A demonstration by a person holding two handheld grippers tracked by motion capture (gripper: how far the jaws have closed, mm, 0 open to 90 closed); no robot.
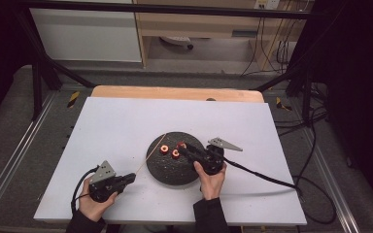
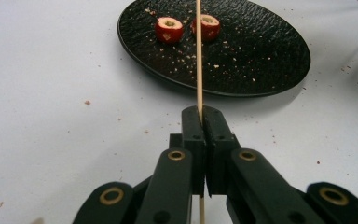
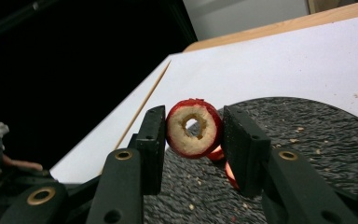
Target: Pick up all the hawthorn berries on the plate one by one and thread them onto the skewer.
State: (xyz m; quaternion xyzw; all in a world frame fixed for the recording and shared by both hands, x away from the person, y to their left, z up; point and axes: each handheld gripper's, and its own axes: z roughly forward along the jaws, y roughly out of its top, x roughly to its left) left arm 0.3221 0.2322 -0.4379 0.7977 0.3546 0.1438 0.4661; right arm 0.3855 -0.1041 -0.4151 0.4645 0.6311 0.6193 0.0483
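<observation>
Cored red fruit slice (image 3: 194, 128) pinched between the fingers (image 3: 151, 140) of the right gripper (image 1: 184, 148), lifted just above the black plate (image 1: 175, 172), hollow centre facing the camera. Two more slices (image 2: 169, 29) lying on the plate's far left part. Thin wooden skewer (image 2: 198, 60) clamped in the left gripper (image 1: 131, 178), fingers pressed together, tip reaching over the plate. White tabletop (image 1: 121, 126) scattered with crumbs.

jaws clamping skewer (image 2: 198, 70), plate (image 2: 261, 60) beyond
</observation>
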